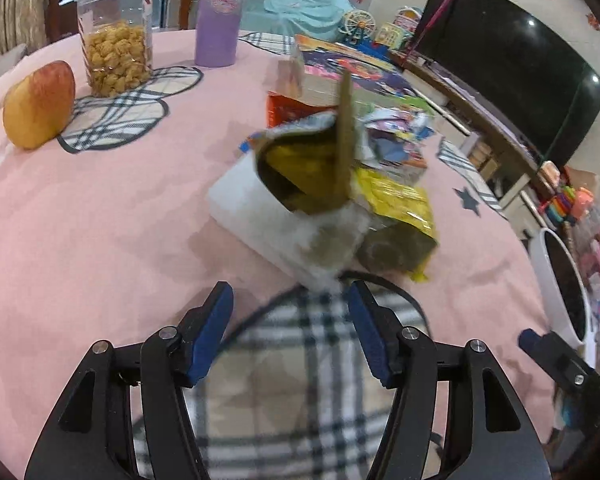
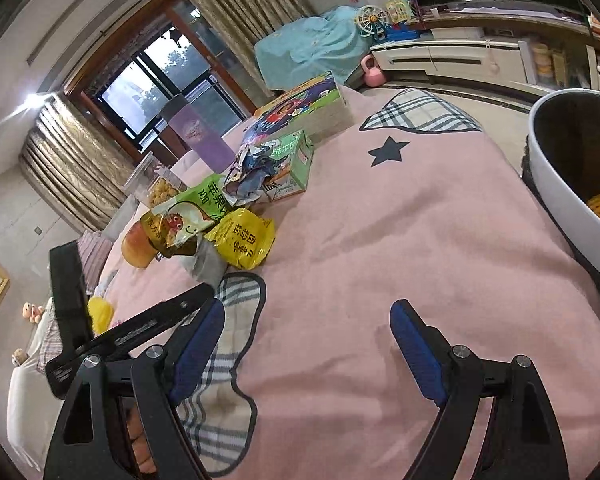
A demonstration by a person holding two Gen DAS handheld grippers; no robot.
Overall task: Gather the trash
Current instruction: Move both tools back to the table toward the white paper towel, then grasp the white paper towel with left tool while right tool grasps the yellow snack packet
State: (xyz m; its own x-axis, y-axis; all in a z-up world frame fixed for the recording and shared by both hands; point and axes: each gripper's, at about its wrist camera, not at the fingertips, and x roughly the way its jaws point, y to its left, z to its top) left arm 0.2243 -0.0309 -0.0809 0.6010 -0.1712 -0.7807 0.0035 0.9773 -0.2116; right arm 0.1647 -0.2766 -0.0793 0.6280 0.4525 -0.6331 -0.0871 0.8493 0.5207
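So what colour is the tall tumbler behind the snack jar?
Purple, clearest in the left wrist view.

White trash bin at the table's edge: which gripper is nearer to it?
Right. The right gripper sits open just beside the white trash bin; the left gripper hovers farther off, facing the wrapper pile.

Wrappers [image 2: 236, 236] heaped mid-table; apple [image 1: 40, 106] left; bin [image 2: 572, 200] seemingly beside table.

Chinese characters, seen sideways, read 肉松 on the yellow snack packet [image 2: 240, 242] and 苹果 on the green-and-white snack bag [image 2: 192, 212]; print on the green carton [image 2: 296, 156] and purple tumbler [image 1: 220, 12] is too blurred to read
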